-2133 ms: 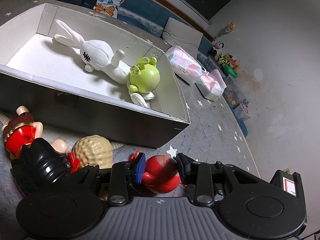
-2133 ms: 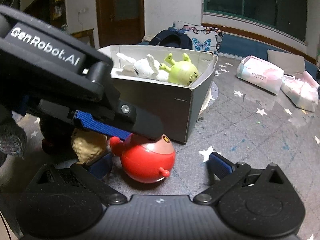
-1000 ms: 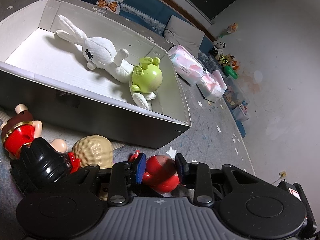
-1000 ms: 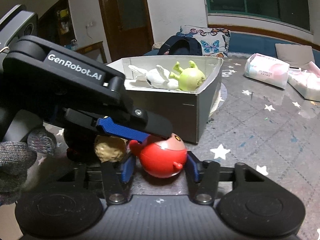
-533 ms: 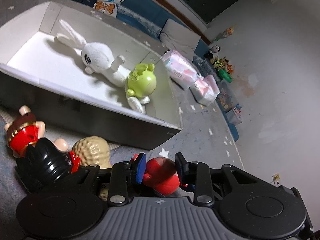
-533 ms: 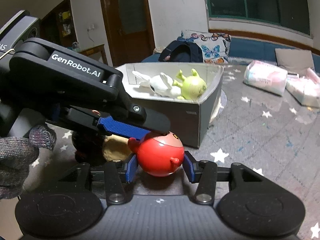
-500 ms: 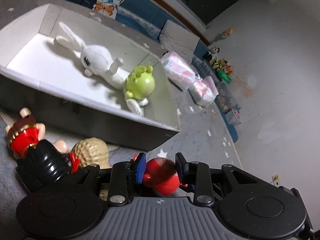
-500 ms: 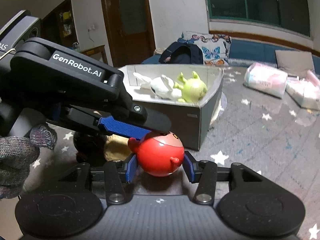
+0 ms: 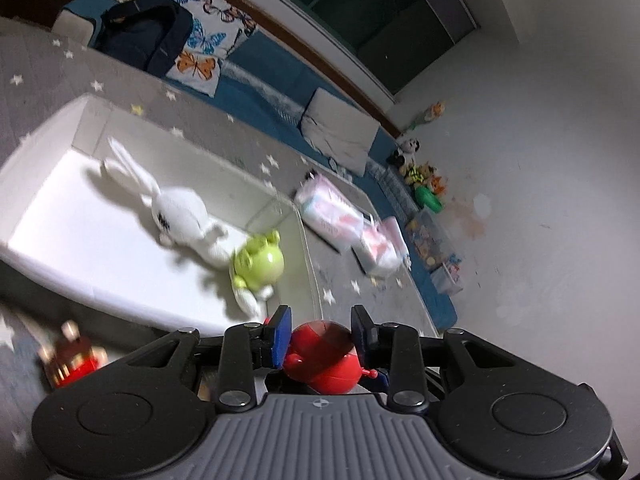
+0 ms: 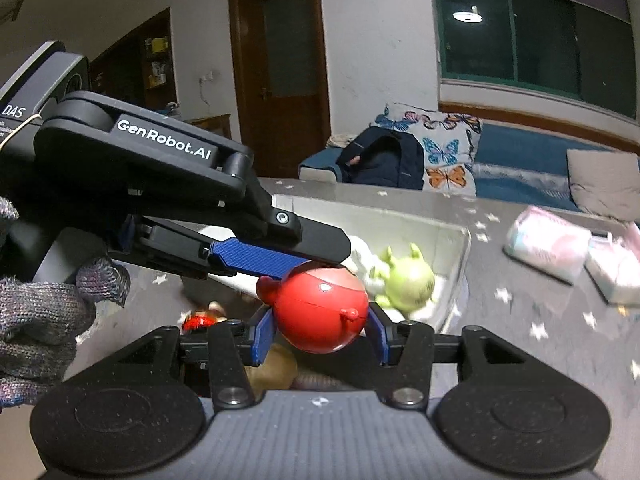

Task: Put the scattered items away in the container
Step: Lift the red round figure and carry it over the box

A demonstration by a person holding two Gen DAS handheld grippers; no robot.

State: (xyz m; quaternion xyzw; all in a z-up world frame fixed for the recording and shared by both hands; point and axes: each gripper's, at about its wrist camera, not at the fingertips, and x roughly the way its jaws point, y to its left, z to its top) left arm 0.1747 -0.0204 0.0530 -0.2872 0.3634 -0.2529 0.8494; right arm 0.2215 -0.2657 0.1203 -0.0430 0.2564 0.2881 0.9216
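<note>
A round red toy [image 9: 323, 354] [image 10: 322, 312] is held in the air by both grippers at once. My left gripper [image 9: 320, 332] is shut on it from above and the side, and my right gripper [image 10: 320, 330] is shut on it too. The left gripper's body [image 10: 160, 168] crosses the right wrist view. The white box [image 9: 48, 208] [image 10: 460, 256] lies below and ahead. It holds a white plush rabbit [image 9: 176, 212] and a green round toy [image 9: 260, 264] [image 10: 410, 282].
On the star-patterned grey mat beside the box lie a red-and-brown figure [image 9: 72, 356] and a tan ball-like toy [image 10: 272, 372]. Pink tissue packs [image 9: 332, 216] [image 10: 548, 244] lie beyond the box. A sofa with a butterfly cushion [image 10: 440, 148] stands behind.
Both grippers have lifted the red toy off the mat and carried it up and toward the box. The floor toys have dropped lower in the views.
</note>
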